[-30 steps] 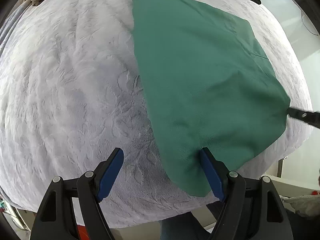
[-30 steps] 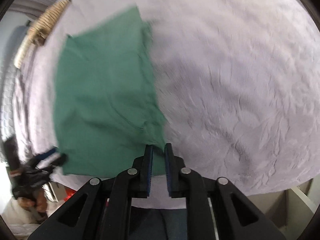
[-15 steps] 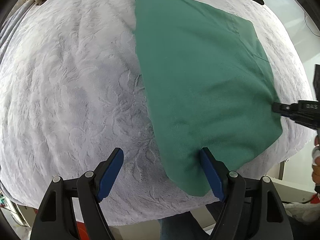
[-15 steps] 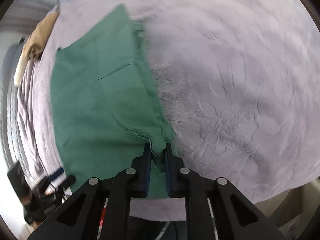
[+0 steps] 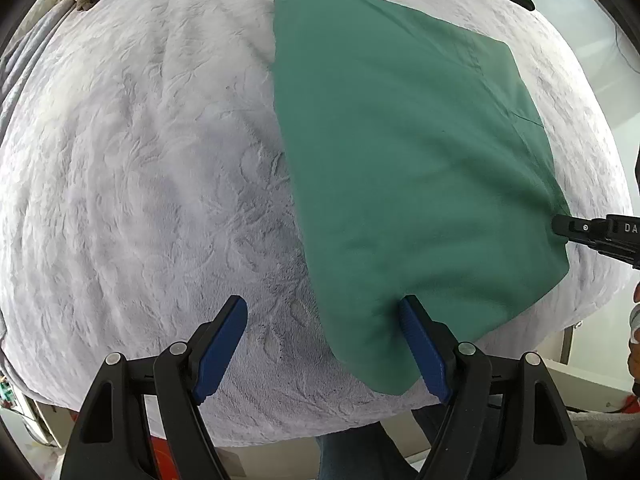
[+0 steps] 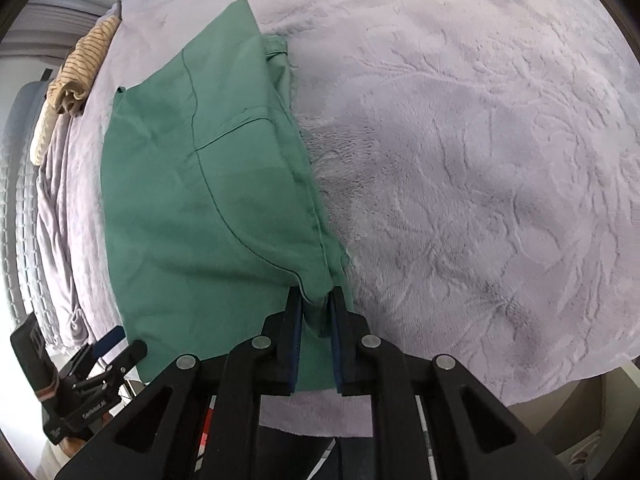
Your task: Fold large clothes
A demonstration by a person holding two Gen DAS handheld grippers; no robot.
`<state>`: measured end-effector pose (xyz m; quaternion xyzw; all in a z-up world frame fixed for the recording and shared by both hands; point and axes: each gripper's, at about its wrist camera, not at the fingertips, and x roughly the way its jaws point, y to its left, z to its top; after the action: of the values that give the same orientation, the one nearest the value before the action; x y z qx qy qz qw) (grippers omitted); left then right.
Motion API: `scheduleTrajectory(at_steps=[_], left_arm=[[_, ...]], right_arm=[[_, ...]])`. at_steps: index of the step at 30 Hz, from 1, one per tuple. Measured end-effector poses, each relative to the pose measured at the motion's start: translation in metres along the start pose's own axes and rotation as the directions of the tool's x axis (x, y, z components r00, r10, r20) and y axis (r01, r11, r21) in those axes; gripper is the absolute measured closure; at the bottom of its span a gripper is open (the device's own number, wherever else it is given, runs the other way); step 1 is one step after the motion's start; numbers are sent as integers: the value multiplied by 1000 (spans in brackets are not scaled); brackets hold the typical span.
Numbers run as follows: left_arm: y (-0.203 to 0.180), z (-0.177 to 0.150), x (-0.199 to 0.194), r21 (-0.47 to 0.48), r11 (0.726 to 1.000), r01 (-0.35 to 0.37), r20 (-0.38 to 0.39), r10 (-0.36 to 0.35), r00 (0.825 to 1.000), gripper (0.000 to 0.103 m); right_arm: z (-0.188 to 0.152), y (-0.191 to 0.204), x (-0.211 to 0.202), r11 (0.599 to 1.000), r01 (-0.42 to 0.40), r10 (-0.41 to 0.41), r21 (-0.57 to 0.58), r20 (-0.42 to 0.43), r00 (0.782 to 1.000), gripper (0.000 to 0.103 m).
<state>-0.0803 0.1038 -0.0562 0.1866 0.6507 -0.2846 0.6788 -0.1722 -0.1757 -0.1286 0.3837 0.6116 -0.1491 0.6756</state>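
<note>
Green garment [image 5: 400, 160] lies part-folded on the bed [image 5: 140, 160]. Right gripper [image 6: 316, 304]: jaws clenched on its near corner. Left gripper [image 5: 324, 344]: jaws released, straddling the other near edge. Step: gripping corners. Next: left closes on fabric.

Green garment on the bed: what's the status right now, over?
Right gripper shut on green garment at its near corner. Left gripper open, one finger over the other corner. Garment folded flat on grey blanket. Nothing in the way.
</note>
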Motion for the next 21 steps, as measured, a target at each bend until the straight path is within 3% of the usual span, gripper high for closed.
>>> scheduleTrajectory(at_steps=[12,13,14,17,21], left_arm=[[5,3,1,22,1000,-2,-7,2,1000,23],[6,3,0,24,1000,-2,-4,2,1000,9],[6,4,-1,25,1000,-7,1,7,1000,0],[7,5,-4,23,1000,-20,11,19,1000,0],[10,11,-10,9,999,-47,17,47,999,0]], right_arm=[[-9,-1,-27,1000,27,-27,-4,17,1000,88],[-9,0,-28,1000,30,-30,-1,18,999,88],[-9,0,-30,999,35,-35,1,22,999,83],[-10,2,-36,998,56,-56,-3,40,998,54],[-7,15,-42,995,92,-90,-38,52,995,52]])
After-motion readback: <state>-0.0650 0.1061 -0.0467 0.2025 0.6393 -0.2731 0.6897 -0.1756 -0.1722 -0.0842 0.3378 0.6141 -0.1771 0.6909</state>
